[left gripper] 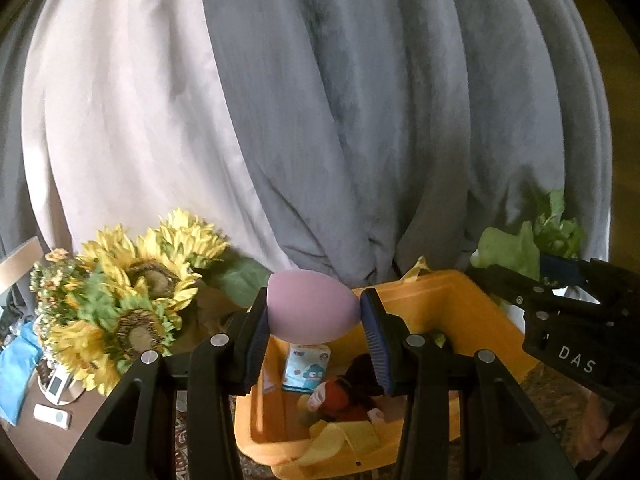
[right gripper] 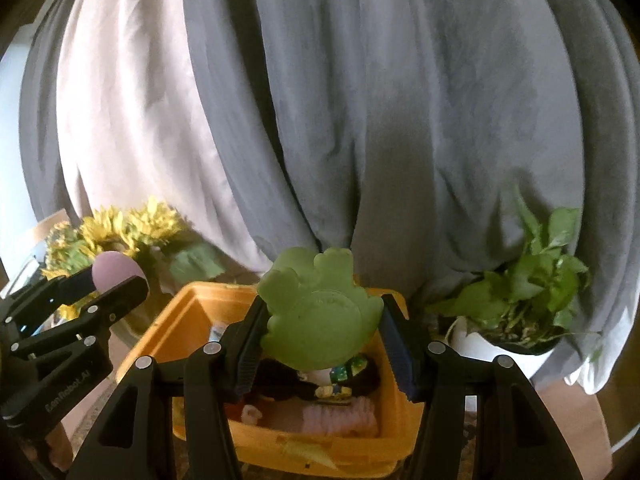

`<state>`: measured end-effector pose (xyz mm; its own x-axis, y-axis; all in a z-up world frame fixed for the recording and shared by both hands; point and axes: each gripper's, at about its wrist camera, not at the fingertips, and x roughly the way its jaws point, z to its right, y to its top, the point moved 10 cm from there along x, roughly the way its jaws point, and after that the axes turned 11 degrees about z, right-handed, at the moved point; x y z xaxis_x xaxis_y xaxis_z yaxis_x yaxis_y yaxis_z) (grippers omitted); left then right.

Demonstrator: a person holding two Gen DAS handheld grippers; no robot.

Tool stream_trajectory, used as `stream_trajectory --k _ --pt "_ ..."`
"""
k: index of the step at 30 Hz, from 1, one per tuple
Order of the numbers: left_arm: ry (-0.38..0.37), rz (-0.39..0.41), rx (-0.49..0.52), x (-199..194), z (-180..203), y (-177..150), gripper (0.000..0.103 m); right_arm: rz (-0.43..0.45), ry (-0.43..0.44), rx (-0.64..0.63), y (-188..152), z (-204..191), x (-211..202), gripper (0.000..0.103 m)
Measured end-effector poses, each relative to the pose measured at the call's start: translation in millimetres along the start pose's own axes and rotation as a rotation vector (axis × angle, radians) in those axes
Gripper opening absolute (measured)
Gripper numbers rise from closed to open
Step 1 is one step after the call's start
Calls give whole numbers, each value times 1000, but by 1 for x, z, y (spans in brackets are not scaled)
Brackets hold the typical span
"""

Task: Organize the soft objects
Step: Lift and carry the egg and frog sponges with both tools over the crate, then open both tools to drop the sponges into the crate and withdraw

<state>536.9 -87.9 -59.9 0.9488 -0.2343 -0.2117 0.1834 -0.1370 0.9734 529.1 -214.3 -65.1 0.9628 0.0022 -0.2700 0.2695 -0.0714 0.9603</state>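
I am mid-delivery: my left gripper (left gripper: 316,330) is clenched on a pink egg-shaped sponge (left gripper: 310,306), my right gripper (right gripper: 320,340) on a green frog-shaped squishy (right gripper: 320,314), both above the yellow bin (left gripper: 440,300). Next, I judge, lower and let go. Inside the bin lie a dark plush doll (left gripper: 348,392), a tissue pack (left gripper: 306,368) and yellow cloth (left gripper: 340,436).

1. Pink egg-shaped sponge (left gripper: 310,306): matt, smooth foam.
2. Green frog-shaped toy (right gripper: 320,312): matt, soft rubbery surface.
3. Orange bin (left gripper: 432,292): smooth plastic, slight sheen.
4. Curtains (left gripper: 360,120): matt woven cloth, grey and pale.
5. Left gripper (left gripper: 316,320) and right gripper (right gripper: 320,332): matt black plastic, bright metal pins, ribbed blue pads.
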Motion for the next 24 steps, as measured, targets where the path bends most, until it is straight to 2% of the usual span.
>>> stream_trajectory --k 9,17,18,20,24 --pt "-23 -88 7 44 2 -30 44 -102 3 -3 -31 4 44 56" --pt "-67 -162 1 69 10 -51 45 -176 16 16 -52 7 64 56" --pt "-73 -175 -3 71 12 -54 46 -191 21 29 -54 8 66 59" --pt "-86 -201 -16 75 13 -60 50 -215 21 49 -59 11 69 61" --pt "-97 -230 -28 79 16 -69 67 -229 6 40 -63 12 68 62"
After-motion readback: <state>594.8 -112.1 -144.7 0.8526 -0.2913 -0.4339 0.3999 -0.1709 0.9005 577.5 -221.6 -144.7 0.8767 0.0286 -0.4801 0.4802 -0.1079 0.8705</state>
